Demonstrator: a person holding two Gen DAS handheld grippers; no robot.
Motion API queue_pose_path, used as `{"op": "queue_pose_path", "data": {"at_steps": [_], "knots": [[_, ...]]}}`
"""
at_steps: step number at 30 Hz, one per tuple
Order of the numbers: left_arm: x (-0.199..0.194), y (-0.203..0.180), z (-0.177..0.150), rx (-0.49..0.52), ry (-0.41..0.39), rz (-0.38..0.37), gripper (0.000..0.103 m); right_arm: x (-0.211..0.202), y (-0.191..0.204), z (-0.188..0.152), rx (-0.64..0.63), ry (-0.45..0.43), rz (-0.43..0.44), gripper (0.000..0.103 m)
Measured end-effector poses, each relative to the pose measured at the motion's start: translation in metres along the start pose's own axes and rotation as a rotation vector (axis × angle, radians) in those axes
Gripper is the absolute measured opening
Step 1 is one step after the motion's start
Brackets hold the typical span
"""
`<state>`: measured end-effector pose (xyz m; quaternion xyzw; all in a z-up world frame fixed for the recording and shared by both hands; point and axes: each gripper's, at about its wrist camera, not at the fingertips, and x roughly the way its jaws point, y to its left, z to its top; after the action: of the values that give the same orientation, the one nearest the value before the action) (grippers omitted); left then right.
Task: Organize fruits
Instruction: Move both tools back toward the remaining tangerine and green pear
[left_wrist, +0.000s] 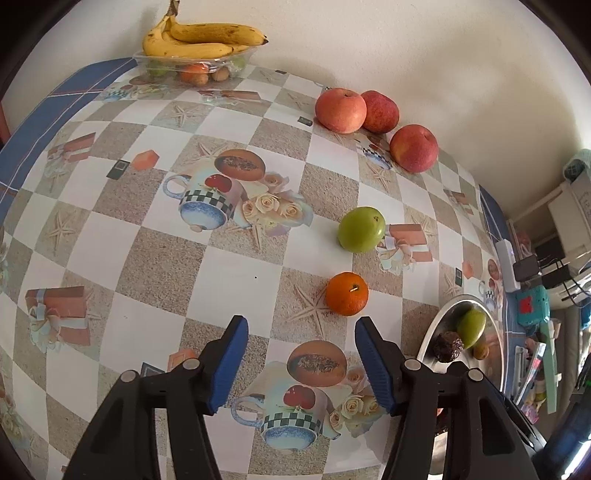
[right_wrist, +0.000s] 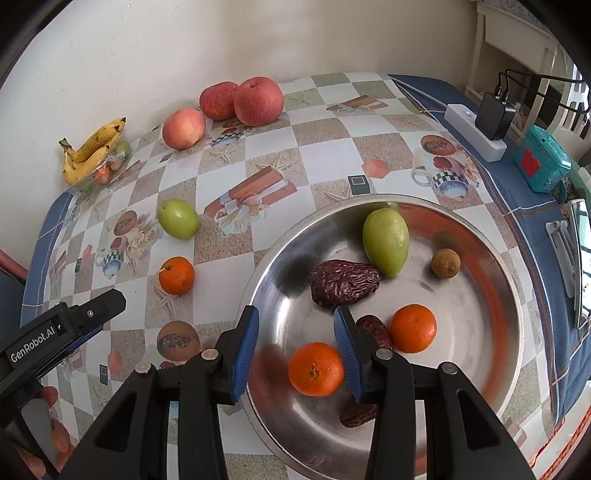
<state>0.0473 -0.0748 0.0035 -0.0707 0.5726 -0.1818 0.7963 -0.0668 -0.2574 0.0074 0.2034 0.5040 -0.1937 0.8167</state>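
Where its black casing shows, left gripper (right_wrist: 92, 314) reads "GenRobot.AI".

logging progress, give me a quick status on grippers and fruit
Left gripper open, empty, facing table tangerine. Right gripper open over steel bowl. Nothing in the way.

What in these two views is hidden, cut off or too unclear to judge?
- Clear tray, left wrist view: the bananas cover the small fruits beneath; kinds unclear.
- Date, right wrist view: partly behind the right tool.
- Metal bowl, left wrist view: near side cut off by the left tool.
- Bowl's near rim, right wrist view: hidden behind the tool.
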Motion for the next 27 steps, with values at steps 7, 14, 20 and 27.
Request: {"op": "queue_pose_path", "data": {"at_steps": [7, 14, 20, 27], "knots": [[0.004, 0.002, 0.000, 0.003, -0.003, 0.047, 0.089, 0.006, 0.000, -0.001, -0.002, 0.011, -0.018, 0.089], [0.007, 0.014, 0.002, -0.024, -0.029, 0.124, 0.103, 0.010, 0.001, -0.003, -0.028, 0.002, -0.063, 0.093], [0.008, 0.016, 0.003, -0.016, -0.042, 0.144, 0.103, 0.010, 0.008, 0.000, -0.050, -0.027, -0.035, 0.093], [0.008, 0.021, 0.009, -0.008, -0.058, 0.204, 0.103, 0.008, 0.029, 0.009, -0.039, -0.087, 0.029, 0.093]]}}
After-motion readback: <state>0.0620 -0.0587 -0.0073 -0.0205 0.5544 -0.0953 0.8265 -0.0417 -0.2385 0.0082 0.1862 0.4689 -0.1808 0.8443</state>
